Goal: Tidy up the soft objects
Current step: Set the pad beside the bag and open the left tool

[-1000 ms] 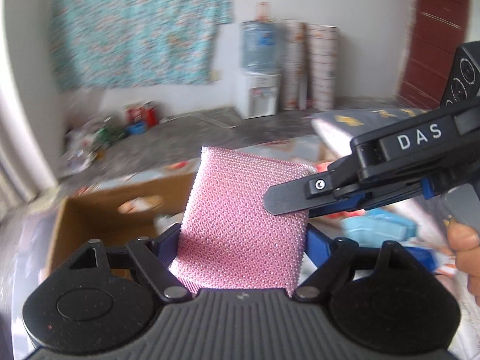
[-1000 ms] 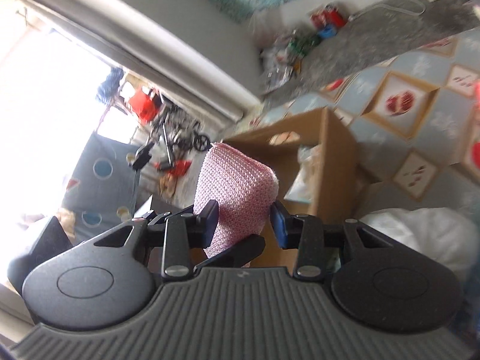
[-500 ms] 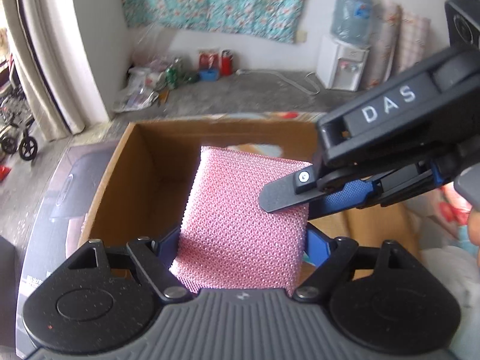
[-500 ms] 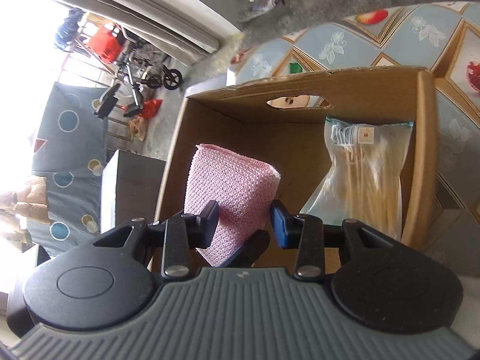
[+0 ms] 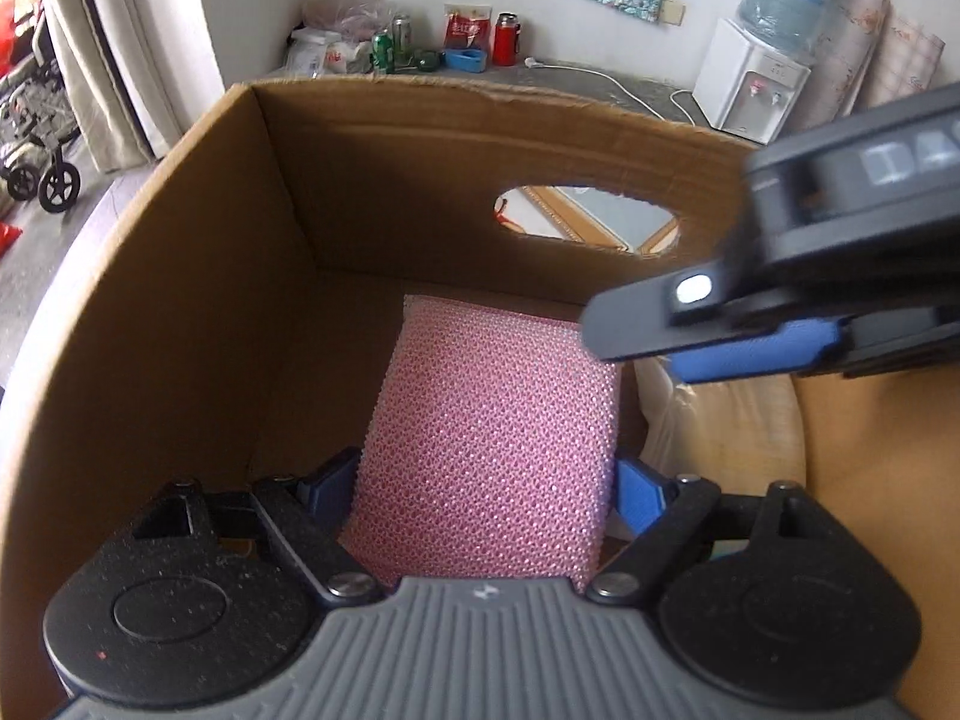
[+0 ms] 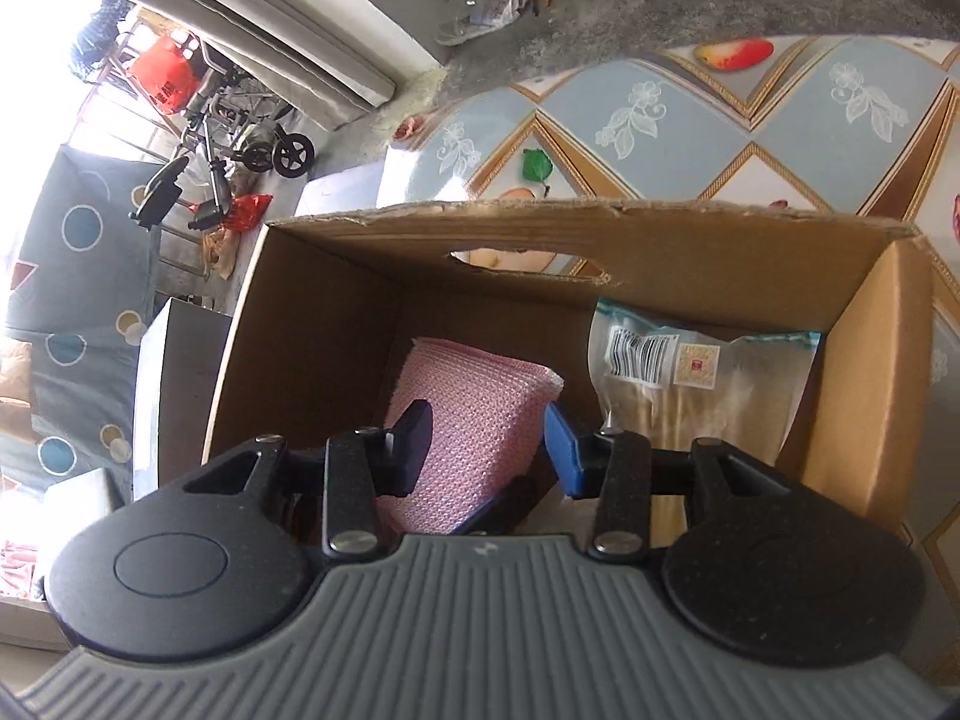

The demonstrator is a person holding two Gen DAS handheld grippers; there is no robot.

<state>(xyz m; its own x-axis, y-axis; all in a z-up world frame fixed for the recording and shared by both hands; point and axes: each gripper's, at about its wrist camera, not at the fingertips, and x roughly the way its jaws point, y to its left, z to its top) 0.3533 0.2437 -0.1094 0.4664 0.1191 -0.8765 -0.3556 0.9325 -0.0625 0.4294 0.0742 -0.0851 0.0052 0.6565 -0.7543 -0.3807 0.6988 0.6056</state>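
My left gripper is shut on a pink mesh sponge pad and holds it down inside a brown cardboard box. The pad also shows in the right wrist view, between the fingers of my right gripper. The right jaws look slightly apart from the pad on its right side, so I cannot tell if they grip it. The right gripper's body crosses the left wrist view from the right, above the pad's far corner.
A clear packet of pale sticks lies in the right half of the box. The box has an oval handle hole in its far wall. It stands on a patterned tablecloth. A water dispenser stands behind.
Both grippers have moved the pink pad from above the box edge down into the box. The left gripper keeps its hold. The right jaws look a little wider than before.
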